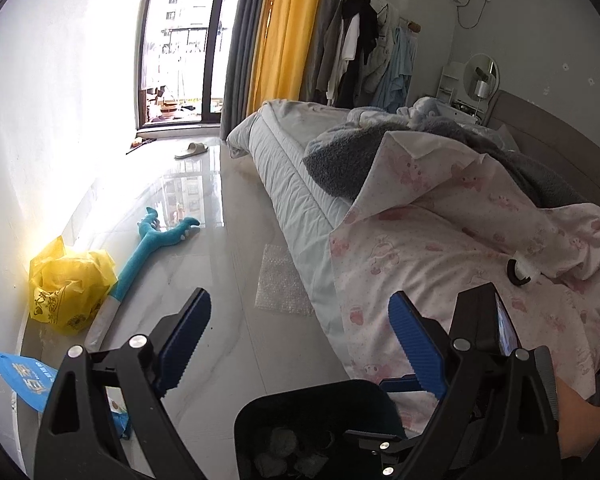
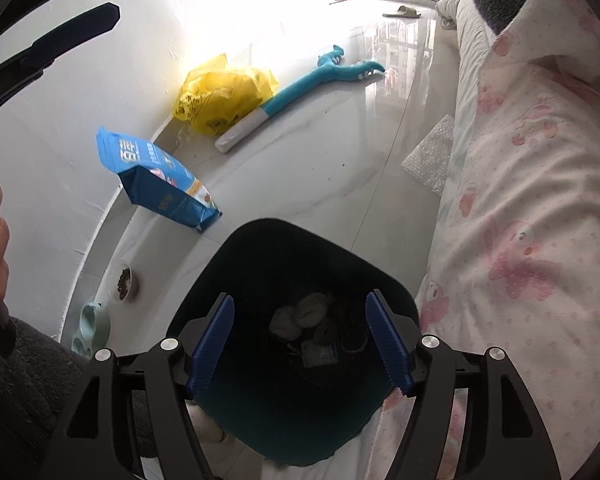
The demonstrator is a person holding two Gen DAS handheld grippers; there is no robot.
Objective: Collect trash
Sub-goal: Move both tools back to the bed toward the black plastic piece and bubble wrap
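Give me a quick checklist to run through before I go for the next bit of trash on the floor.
1. Right gripper empty: ok, fingers apart over the black bin, nothing between them.
2. Left gripper empty: ok, open, nothing between its fingers.
3. Last piece landed in the bin: ok, crumpled tissues lie at the bottom.
4. Room left in the bin: ok, trash only covers the bottom.
5. Next target visible: ok, yellow plastic bag by the wall and bubble wrap beside the bed.
6. Whether the blue pouch is trash: cannot tell.
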